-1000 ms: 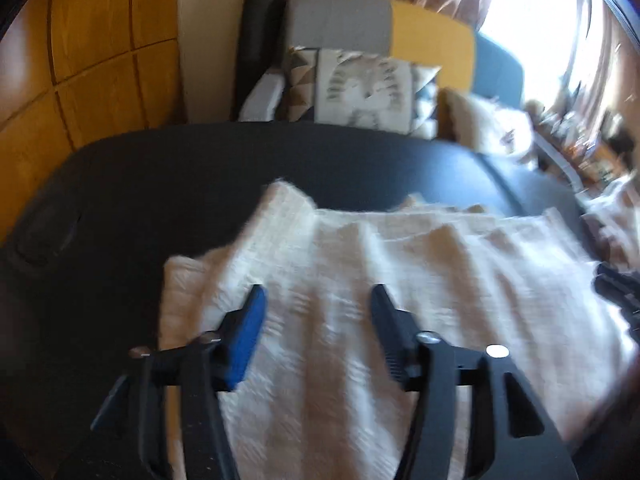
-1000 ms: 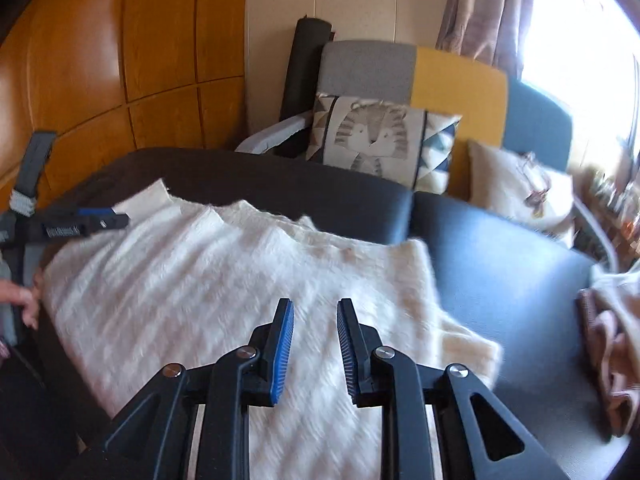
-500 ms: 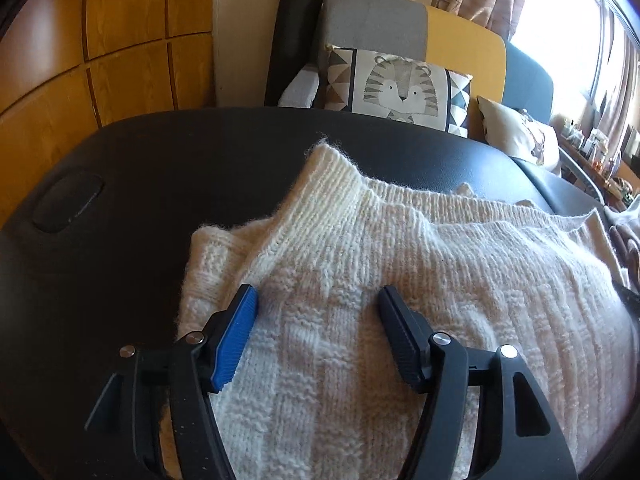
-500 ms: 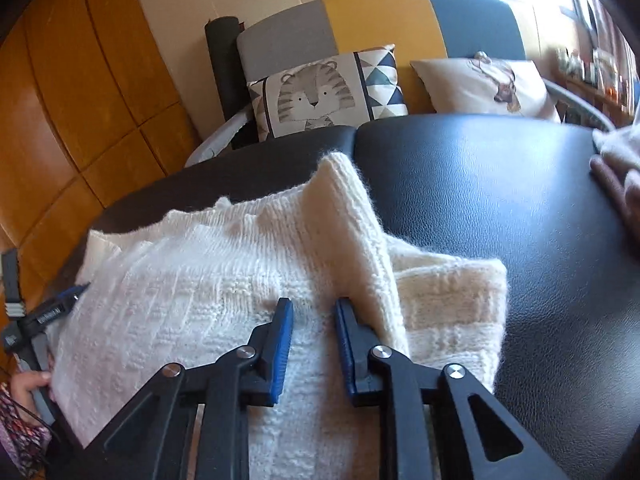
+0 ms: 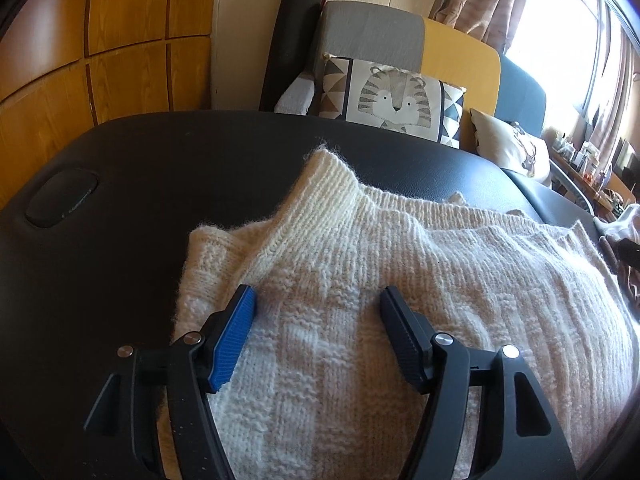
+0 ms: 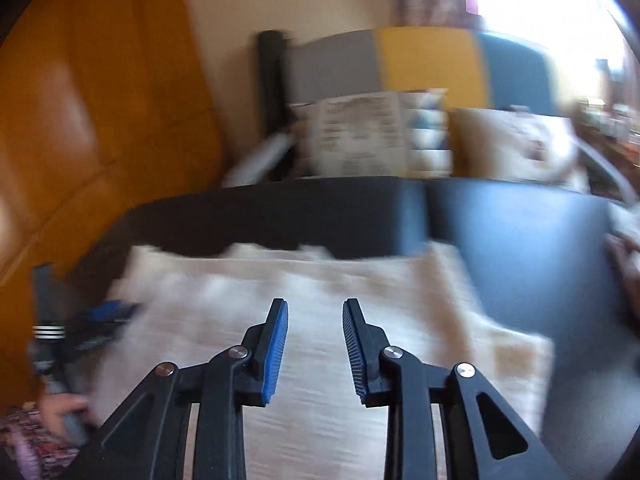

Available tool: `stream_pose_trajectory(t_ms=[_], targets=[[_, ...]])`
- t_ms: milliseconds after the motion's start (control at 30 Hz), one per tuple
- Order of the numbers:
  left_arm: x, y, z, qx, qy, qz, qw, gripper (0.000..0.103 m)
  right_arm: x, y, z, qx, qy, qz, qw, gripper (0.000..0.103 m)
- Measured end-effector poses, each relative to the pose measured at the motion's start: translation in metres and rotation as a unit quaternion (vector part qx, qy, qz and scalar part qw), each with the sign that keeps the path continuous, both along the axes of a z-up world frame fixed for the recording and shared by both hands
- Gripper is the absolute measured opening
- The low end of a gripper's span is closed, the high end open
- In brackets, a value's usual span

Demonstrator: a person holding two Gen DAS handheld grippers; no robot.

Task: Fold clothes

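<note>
Cream knit sweater [image 5: 360,320] lies under wide left tongs [image 5: 316,300]; right tongs [image 6: 315,308] are opening, empty.

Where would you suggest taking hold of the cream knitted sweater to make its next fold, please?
Probably the ribbed corner of the cream knitted sweater that peaks up on the far side, approached from the bare black table on the left. It stands slightly raised off the surface, so a jaw could likely slip under it, whereas the middle lies flat and broad. The left gripper hangs open nearest it.

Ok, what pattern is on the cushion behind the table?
A grey striped tiger face flanked by triangles, on the cushion; clearest in the left wrist view.
</note>
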State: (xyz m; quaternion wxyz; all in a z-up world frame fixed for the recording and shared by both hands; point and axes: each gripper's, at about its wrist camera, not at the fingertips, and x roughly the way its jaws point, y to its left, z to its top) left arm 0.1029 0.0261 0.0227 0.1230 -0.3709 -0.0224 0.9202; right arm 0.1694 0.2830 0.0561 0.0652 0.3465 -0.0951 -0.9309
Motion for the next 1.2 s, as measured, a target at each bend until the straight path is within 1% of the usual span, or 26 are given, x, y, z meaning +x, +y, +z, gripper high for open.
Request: stream_pose_trajectory(t_ms=[33,67,133,200,267,300,367,467,567,633,733,767,833,900,967,1000,1033,1067,1133,1200], targets=[[0.000,-0.001,0.000,0.002,0.000,0.000,1.0000,0.068,-0.009,-0.013,-0.001,-0.009,-0.014,0.037,0.999,0.029],[0.000,-0.001,0.000,0.004,0.001,-0.001,1.0000,0.068,-0.015,-0.024,-0.004,-0.007,-0.027,0.061,0.998,0.029],[0.000,-0.002,0.000,0.007,0.001,-0.001,1.0000,0.068,-0.030,-0.053,-0.010,0.024,-0.049,0.100,0.993,0.029],[0.000,-0.003,0.000,0.010,0.002,-0.002,1.0000,0.068,-0.044,-0.077,-0.015,0.058,-0.055,0.123,0.989,0.029],[0.000,-0.004,0.001,0.013,0.002,-0.002,0.9999,0.068,-0.057,-0.088,-0.022,0.067,-0.073,0.125,0.987,0.029],[0.000,-0.004,0.001,0.014,0.002,-0.003,0.9999,0.068,-0.064,-0.091,-0.027,0.062,-0.087,0.124,0.987,0.029],[0.000,-0.005,0.001,0.016,0.003,-0.003,0.9999,0.068,-0.075,-0.094,-0.036,0.056,-0.109,0.108,0.987,0.029],[0.000,-0.005,0.001,0.019,0.004,-0.004,0.9998,0.068,-0.080,-0.095,-0.047,0.054,-0.125,0.086,0.987,0.030],[0.000,-0.006,0.001,0.023,0.005,-0.004,0.9997,0.068,-0.078,-0.099,-0.052,0.059,-0.122,0.078,0.988,0.031],[-0.001,-0.007,0.001,0.025,0.005,-0.005,0.9997,0.068,-0.077,-0.100,-0.055,0.059,-0.112,0.074,0.989,0.032],[-0.001,-0.008,0.001,0.029,0.006,-0.005,0.9996,0.068,-0.082,-0.098,-0.052,0.032,-0.104,0.102,0.989,0.032],[-0.002,-0.008,0.001,0.029,0.006,-0.006,0.9995,0.068,-0.086,-0.099,-0.049,0.036,-0.099,0.121,0.987,0.032],[-0.002,-0.008,0.002,0.029,0.007,-0.006,0.9995,0.068,-0.094,-0.100,-0.043,0.046,-0.090,0.159,0.982,0.032],[-0.002,-0.007,0.001,0.029,0.008,-0.006,0.9995,0.068,-0.104,-0.105,-0.039,0.063,-0.095,0.203,0.973,0.032],[-0.002,-0.007,0.001,0.030,0.009,-0.006,0.9995,0.068,-0.111,-0.108,-0.038,0.071,-0.104,0.223,0.967,0.032],[-0.002,-0.007,0.001,0.030,0.009,-0.006,0.9995,0.068,-0.115,-0.108,-0.037,0.067,-0.107,0.241,0.962,0.032],[-0.002,-0.007,0.002,0.031,0.008,-0.006,0.9995,0.068,-0.122,-0.110,-0.036,0.057,-0.116,0.270,0.954,0.032],[-0.003,-0.008,0.002,0.031,0.008,-0.006,0.9994,0.068,-0.125,-0.110,-0.035,0.057,-0.122,0.283,0.950,0.032],[-0.003,-0.008,0.002,0.033,0.008,-0.007,0.9994,0.068,-0.137,-0.113,-0.035,0.073,-0.133,0.309,0.939,0.032],[-0.003,-0.008,0.002,0.033,0.010,-0.007,0.9994,0.068,-0.148,-0.112,-0.040,0.087,-0.155,0.314,0.933,0.032]])
